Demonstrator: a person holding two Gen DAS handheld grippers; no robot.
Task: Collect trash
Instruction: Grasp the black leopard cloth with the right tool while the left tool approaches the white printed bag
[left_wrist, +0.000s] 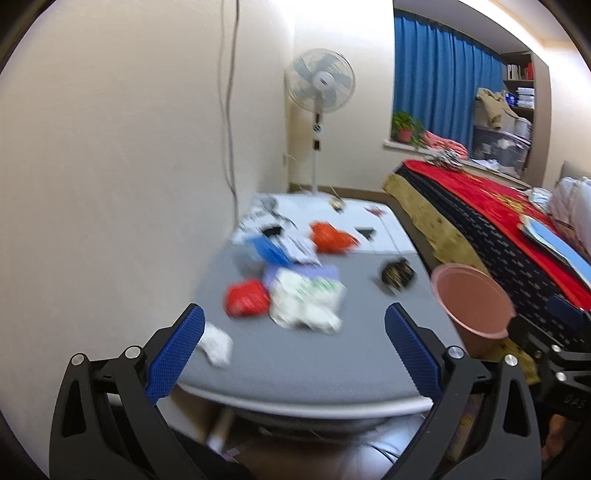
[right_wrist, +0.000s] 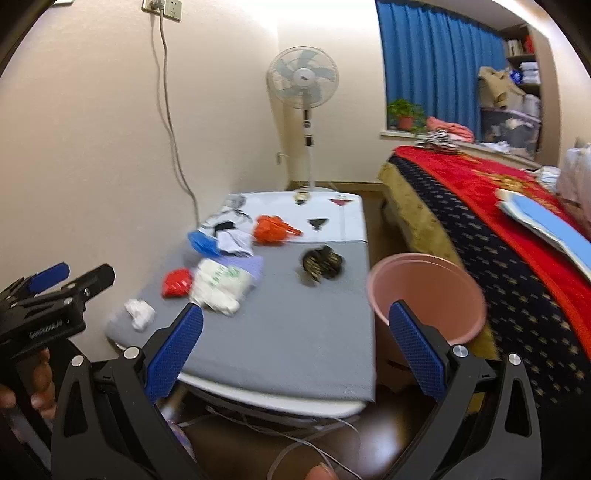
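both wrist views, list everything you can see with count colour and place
table: 1, grey top, against the wall
crumpled tissue: 1, white, near left corner of table
red wrapper: 1, red, left side of table
white plastic bag: 1, white with green print, beside red wrapper
blue bag: 1, blue, by the wall
orange bag: 1, orange, table middle, far half
dark wrapper: 1, black and gold, right of centre
bin: 1, pink, right of table
fan: 1, white, far corner
curtain: 1, blue, window
bed: 1, red cover, right
left gripper: open, blue pads
right gripper: open, blue pads
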